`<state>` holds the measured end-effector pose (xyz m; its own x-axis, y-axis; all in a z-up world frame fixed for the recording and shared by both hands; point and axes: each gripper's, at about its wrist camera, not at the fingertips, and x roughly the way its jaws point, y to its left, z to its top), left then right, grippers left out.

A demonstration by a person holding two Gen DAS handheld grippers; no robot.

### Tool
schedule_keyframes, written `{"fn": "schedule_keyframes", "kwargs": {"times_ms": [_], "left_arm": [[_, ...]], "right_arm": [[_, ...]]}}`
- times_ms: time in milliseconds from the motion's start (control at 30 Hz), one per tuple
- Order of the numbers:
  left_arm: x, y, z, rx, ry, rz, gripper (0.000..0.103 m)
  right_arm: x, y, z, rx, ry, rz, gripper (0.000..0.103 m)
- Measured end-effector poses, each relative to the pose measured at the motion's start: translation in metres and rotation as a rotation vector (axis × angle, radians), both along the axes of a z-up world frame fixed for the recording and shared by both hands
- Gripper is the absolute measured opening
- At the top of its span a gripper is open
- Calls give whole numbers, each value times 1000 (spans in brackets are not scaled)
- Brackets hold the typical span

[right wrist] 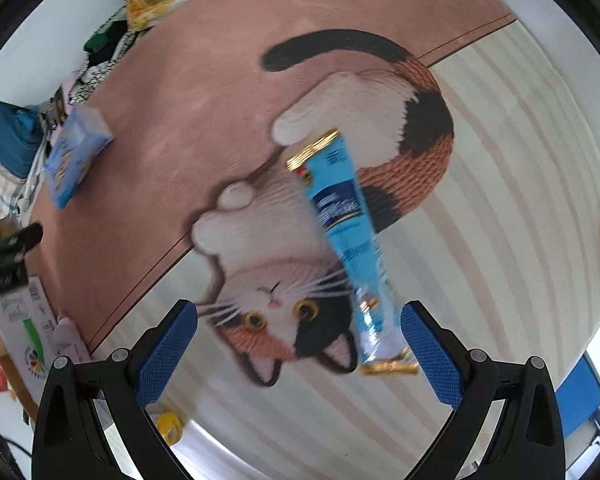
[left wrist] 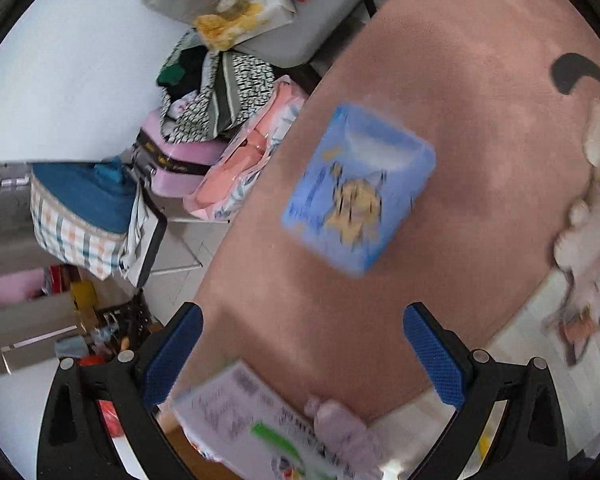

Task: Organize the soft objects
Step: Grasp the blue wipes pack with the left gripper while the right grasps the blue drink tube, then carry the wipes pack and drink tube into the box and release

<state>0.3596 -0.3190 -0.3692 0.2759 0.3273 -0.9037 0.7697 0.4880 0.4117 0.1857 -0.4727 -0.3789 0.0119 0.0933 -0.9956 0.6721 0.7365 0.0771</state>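
Note:
A blue soft pack with a cat picture lies on the pink part of the rug, ahead of my open, empty left gripper. The same pack shows at the left of the right wrist view. A long light-blue pouch with gold ends lies on the cat picture of the rug, its near end just inside the right finger of my open right gripper. The jaws stand wide and touch nothing.
A white printed box lies under the left gripper. Left of the rug are a grey cushion with packets, a pile of clothes, a pink case, a pink bag and a checked basket.

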Motion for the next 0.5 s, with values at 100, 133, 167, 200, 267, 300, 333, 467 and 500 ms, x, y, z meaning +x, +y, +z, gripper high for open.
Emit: {"fn": "schedule_keyframes", "kwargs": {"times_ms": [100,133,167,200,267,300,333,467,500], "left_arm": [[17,-18,-23,21,48,-21,103],[22,-22,-29,25,58,-23,103],[27,-26,-34,26,67,-26,103],[32,-30,-41,23,87,-31,103],[36,-34,-50,20,126,-36,103],[38,-37,-57,14,161,-40,103],[38,-39,-61,9,184,-38,103],[41,-44,-58,-75,253,17,81],[42,-43,-54,-100,272,53,62]], "right_arm": [[4,-5,-11,2,27,15,103],[6,-6,-14,9,36,22,103],[8,-6,-18,11,50,35,103],[9,-6,-22,15,61,47,103],[10,-8,-31,27,79,60,103],[10,-8,-35,30,87,64,103],[11,-8,-38,36,93,69,103],[9,-8,-48,75,97,62,100],[11,-11,-50,79,97,62,97]]}}
